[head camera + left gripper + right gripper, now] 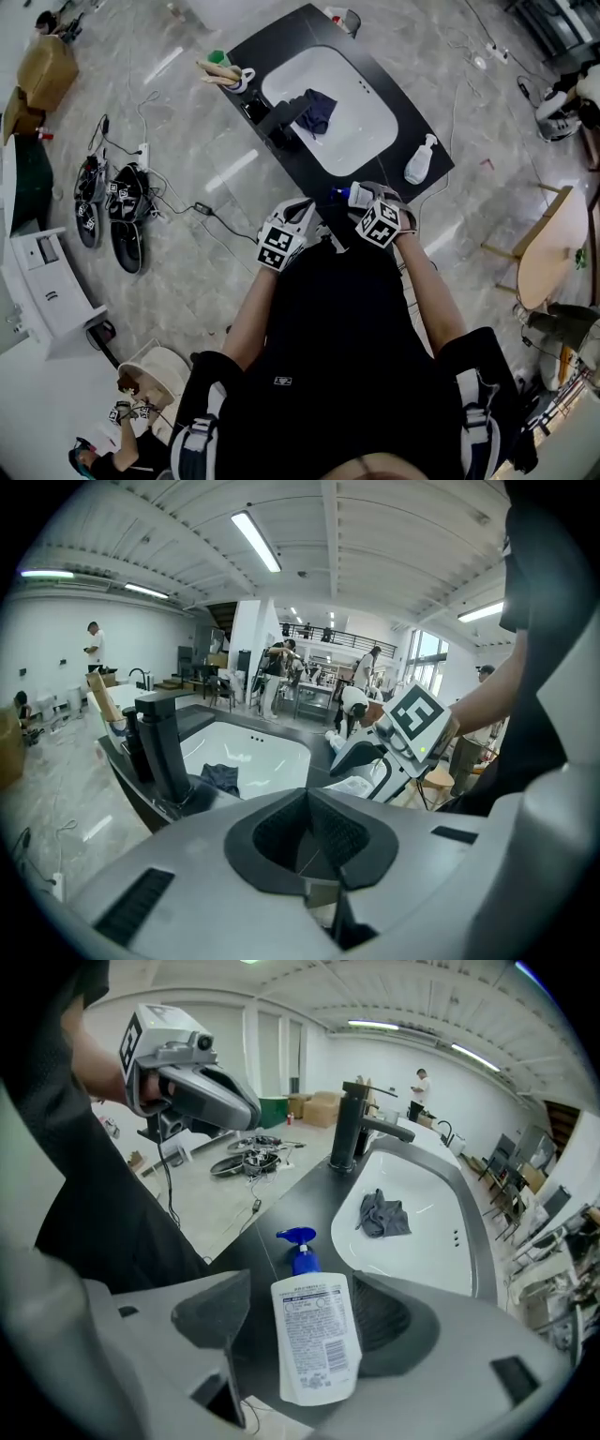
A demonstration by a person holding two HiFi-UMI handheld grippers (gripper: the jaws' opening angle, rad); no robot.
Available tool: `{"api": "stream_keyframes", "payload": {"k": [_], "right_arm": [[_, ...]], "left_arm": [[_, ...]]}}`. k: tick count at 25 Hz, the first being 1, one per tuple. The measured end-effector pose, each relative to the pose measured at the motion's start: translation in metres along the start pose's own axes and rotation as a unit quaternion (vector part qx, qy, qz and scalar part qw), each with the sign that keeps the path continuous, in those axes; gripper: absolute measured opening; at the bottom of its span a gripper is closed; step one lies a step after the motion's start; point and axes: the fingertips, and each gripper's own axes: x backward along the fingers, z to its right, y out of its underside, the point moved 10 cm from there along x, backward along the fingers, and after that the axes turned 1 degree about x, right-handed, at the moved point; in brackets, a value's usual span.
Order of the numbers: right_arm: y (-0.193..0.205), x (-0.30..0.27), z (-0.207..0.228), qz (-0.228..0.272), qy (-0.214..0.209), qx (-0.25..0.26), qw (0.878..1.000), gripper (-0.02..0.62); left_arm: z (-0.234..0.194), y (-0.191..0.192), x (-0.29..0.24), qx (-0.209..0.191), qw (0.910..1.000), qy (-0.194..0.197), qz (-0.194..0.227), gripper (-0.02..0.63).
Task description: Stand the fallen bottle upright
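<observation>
Our right gripper [302, 1309] has its jaws wide around the bottle [314, 1340], which lies on the desk [281, 1199] at lower centre. The left gripper [307, 829] has its jaws closed and empty. If we squeeze off-centre, it'll probably skid away.

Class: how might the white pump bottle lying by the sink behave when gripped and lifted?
The pump bottle looks smooth plastic, so it may slip in the jaws. Its flattish body probably won't roll. Stood up, tall and narrow under its blue pump, it could tip.
</observation>
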Motion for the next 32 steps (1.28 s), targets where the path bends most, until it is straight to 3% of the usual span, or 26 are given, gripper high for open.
{"api": "stream_keyframes", "payload": {"k": [9,15,32], "right_arm": [[0.000,-0.033,0.008,-0.057,-0.027,0.090,0.994,0.378],[-0.003,-0.045,0.012,-0.069,-0.042,0.077,0.994,0.397],[-0.005,-0.054,0.013,-0.096,-0.056,0.081,0.991,0.400]], "left_arm": [[-0.006,-0.010,0.004,0.000,0.9995,-0.033,0.001,0.014],[-0.004,-0.004,0.010,0.009,0.9988,-0.046,-0.012,0.014],[0.003,-0.004,0.007,0.004,0.9992,-0.036,-0.015,0.014]]}}
